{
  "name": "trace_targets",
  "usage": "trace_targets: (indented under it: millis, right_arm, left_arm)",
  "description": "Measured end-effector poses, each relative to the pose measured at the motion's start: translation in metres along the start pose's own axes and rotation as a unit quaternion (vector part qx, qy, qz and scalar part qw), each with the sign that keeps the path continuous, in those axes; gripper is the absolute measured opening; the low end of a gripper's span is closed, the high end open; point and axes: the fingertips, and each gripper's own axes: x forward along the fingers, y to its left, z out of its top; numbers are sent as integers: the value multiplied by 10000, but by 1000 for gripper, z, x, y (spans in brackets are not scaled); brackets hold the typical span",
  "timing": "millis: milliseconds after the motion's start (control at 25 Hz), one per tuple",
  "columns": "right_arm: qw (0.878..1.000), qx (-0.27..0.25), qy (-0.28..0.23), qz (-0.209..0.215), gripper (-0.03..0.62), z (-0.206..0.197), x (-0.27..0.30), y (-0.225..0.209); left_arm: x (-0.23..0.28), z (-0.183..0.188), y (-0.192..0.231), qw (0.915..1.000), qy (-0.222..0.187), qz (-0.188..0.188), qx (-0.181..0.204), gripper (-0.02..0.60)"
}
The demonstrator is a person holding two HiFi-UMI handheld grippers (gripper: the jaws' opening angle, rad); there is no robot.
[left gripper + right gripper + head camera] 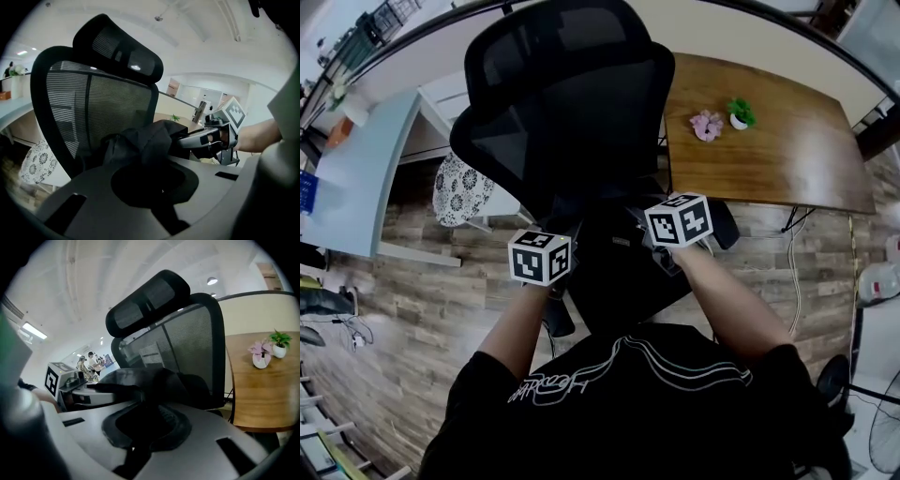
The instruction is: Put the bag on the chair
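A black mesh office chair (562, 103) with a headrest stands in front of me. A black fabric bag (614, 267) hangs between both grippers, just in front of the backrest and over the seat; black on black hides whether it rests there. My left gripper (565, 232) is shut on the bag's left side, where bunched fabric (140, 140) runs into its jaws. My right gripper (649, 225) is shut on the other side, with the bag (145, 380) pinched between its jaws. From each gripper view the opposite one shows: right gripper (187, 139), left gripper (101, 387).
A brown wooden desk (787, 159) stands at the right behind the chair, with a pink flower pot (706, 126) and a green plant pot (740, 114). A patterned white stool (461, 189) and a pale blue table (356, 178) are at the left. Cables and a fan (877, 427) lie around.
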Motion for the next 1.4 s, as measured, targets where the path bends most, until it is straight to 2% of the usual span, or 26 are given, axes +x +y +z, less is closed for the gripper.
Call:
trace_targets:
  millis: [200, 440, 560, 720, 880, 1040, 1120, 1240, 1400]
  right_arm:
    - [9997, -101, 192, -60, 20, -8, 21, -12]
    - [9995, -162, 237, -130, 17, -5, 41, -28]
    - [9987, -351, 316, -165, 14, -9, 45, -31]
    - [9986, -373, 353, -134, 14, -16, 47, -38]
    - [9981, -457, 355, -194, 15, -16, 48, -41]
    - [9964, -649, 507, -191, 18, -18, 48, -38]
    - [9948, -770, 632, -197, 40, -19, 48, -38]
    - [9928, -907, 737, -257, 83, -23, 49, -41]
    - [9953, -749, 543, -300, 184, -23, 45, -43]
  left_arm:
    - [16, -13, 15, 9998, 146, 100, 24, 35]
    - [36, -12, 34, 9997, 230, 70, -50, 36]
    - [42, -14, 38, 9996, 278, 78, -38, 36]
    - [50, -19, 40, 9996, 293, -40, -47, 36]
    - [55, -19, 40, 9995, 307, 15, -38, 37]
    - [54, -20, 42, 9993, 356, -23, -136, 37]
    - [54, -20, 43, 9992, 325, -80, -236, 42]
    - [54, -22, 45, 9985, 307, -107, -436, 100]
    - [48, -27, 42, 9985, 278, -83, -454, 245]
